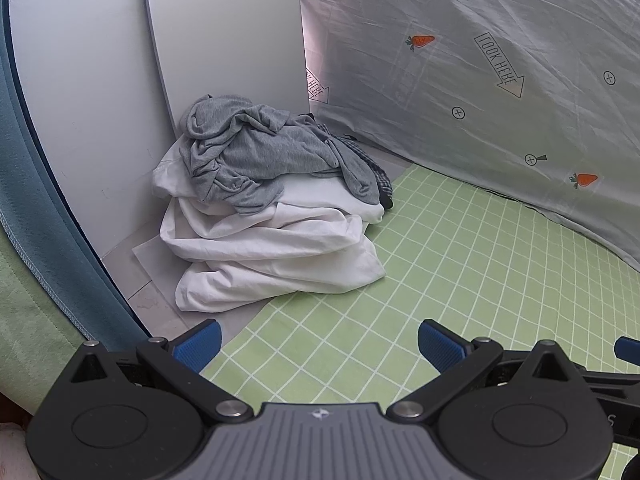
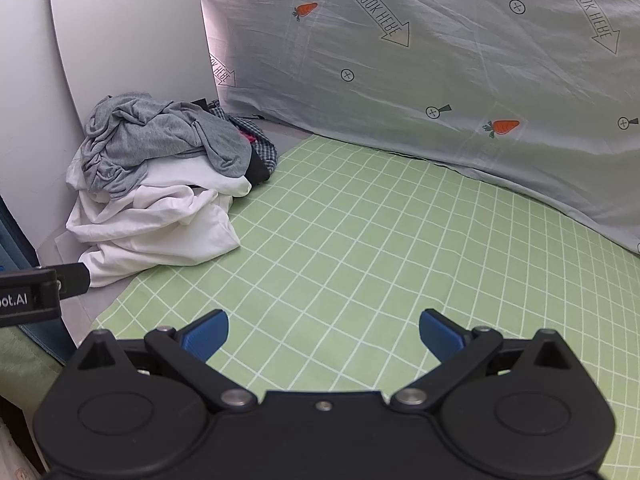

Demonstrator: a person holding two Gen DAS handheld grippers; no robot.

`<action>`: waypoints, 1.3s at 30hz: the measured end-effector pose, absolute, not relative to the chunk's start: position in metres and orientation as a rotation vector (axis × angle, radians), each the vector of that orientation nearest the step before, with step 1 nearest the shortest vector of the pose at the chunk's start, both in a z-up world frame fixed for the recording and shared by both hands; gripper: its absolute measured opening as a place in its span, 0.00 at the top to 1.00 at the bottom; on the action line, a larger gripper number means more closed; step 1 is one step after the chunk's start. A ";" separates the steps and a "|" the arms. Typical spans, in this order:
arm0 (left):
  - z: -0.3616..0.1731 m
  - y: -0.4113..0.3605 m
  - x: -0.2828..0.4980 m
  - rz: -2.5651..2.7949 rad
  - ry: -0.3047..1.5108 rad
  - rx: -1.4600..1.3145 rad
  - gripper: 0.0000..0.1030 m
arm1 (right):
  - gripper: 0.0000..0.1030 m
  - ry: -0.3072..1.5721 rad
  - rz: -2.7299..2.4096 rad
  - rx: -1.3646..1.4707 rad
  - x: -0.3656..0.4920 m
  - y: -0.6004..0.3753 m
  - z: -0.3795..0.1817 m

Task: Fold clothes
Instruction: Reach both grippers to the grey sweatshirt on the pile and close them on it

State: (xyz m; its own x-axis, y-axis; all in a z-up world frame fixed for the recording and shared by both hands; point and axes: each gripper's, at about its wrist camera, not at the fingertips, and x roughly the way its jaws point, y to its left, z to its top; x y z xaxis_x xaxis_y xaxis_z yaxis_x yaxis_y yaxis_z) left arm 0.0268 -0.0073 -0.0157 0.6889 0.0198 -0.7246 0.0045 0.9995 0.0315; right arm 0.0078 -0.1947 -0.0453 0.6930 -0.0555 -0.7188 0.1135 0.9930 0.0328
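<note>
Left gripper (image 1: 319,344): jaws spread wide, blue pads apart, nothing between them; it hovers over the green checked cloth (image 1: 460,264) near that cloth's left edge. Right gripper (image 2: 324,334): jaws likewise wide apart and holding nothing, poised above the open middle of the same cloth. Pile of clothes (image 1: 264,216): unfolded, heaped in the far left corner where the white panels (image 1: 224,32) meet; partly on the grey surface (image 1: 160,292), with its right-hand edge lapping onto the green checked cloth. Contents of pile, top to bottom: crumpled grey garment (image 1: 256,152) draped over the top; white garments (image 1: 276,256) bunched in several layers beneath; a dark checked garment (image 2: 264,152) tucked at the back right, with a trace of pink fabric showing in the right wrist view. Backdrop: pale grey sheet (image 2: 440,80) printed with carrots, arrows and small circled marks, hanging behind the cloth. Blue curtain (image 1: 48,216): at the far left. Both grippers well apart from the pile.
</note>
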 end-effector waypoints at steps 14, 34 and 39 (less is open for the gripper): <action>-0.042 0.029 0.137 0.141 0.860 -0.041 0.01 | 0.01 0.798 -0.062 -0.021 0.122 -0.187 -0.075; -0.104 0.094 0.306 0.233 0.918 -0.193 0.61 | 0.71 0.781 0.267 -0.173 0.350 -0.074 -0.124; -0.100 0.091 0.303 0.258 0.877 -0.191 0.88 | 0.96 0.706 0.187 -0.165 0.348 -0.076 -0.121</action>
State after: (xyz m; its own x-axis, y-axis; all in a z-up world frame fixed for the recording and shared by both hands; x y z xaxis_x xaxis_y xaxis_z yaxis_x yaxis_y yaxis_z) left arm 0.3034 0.0906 -0.0995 0.6112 0.1443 -0.7782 -0.3004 0.9520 -0.0594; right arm 0.3478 -0.0757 -0.1207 0.7452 0.1143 -0.6569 -0.2257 0.9703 -0.0872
